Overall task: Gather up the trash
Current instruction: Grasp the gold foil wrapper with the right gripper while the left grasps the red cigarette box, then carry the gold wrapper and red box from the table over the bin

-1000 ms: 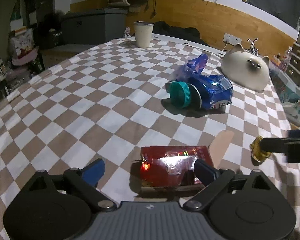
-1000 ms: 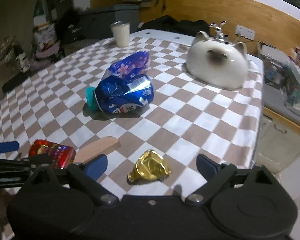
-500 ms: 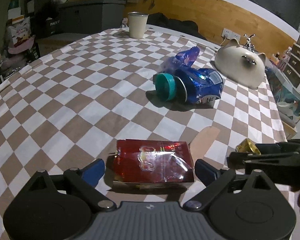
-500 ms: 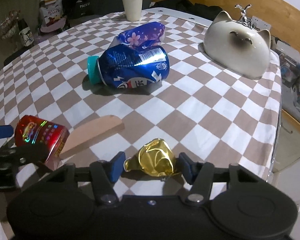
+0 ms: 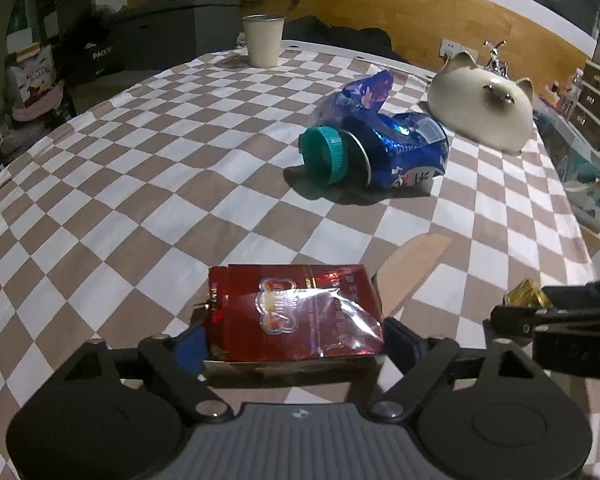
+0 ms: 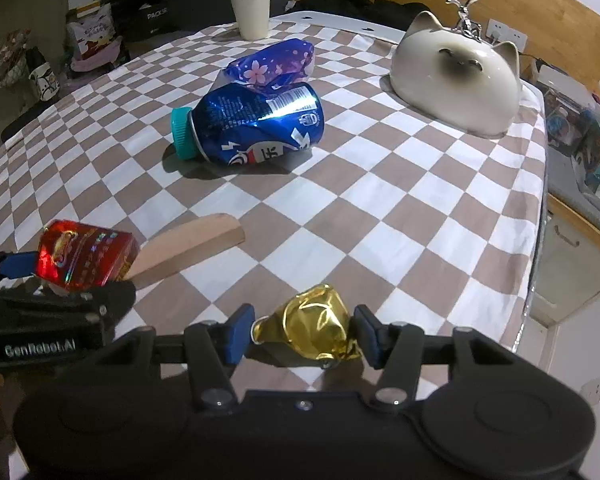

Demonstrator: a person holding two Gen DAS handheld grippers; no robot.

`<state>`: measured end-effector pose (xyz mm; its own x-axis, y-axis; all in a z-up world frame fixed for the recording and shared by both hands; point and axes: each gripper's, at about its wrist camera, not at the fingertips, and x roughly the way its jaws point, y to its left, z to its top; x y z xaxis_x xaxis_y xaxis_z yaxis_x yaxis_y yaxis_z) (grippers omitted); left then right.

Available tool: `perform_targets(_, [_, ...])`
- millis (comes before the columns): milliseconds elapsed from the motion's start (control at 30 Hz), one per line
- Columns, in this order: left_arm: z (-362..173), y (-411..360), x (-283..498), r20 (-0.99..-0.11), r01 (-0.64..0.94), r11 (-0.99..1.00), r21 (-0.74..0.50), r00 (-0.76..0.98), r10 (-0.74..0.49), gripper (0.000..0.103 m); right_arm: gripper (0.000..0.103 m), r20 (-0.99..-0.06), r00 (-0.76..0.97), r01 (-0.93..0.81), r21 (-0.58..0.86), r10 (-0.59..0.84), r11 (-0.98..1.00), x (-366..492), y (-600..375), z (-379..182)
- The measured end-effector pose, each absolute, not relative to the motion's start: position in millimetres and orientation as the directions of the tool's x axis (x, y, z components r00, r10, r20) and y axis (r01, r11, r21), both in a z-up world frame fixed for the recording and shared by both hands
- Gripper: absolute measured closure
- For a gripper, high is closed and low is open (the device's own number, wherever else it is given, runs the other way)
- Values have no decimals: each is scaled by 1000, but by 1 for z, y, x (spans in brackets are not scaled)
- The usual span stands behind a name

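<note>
Dim indoor light from above, white glare on the crinkled red foil packet (image 5: 296,312) and crushed blue drink can (image 6: 260,124), soft shadows on the brown-and-white checked tablecloth (image 5: 140,184), fisheye bending, dark murky corners.

We see a tabletop (image 6: 400,216) under checked cloth; on it lie a crushed blue can (image 6: 260,128), a teal cap (image 6: 181,133), a purple wrapper (image 6: 276,65), a red packet (image 5: 292,314), a wooden wedge (image 6: 192,246), gold foil (image 6: 314,324), a cup (image 6: 252,14) and a cat-shaped bowl (image 6: 458,80).
</note>
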<state>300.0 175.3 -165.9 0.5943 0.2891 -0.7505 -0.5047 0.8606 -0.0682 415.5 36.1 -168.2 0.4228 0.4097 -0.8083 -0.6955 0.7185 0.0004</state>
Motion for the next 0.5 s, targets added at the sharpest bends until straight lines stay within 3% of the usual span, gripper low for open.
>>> perform_targets(500, [-134,168,260,-724,-522,846,-108,624,293,17,48,-787,438,-676,30,434,737,388,12,-145])
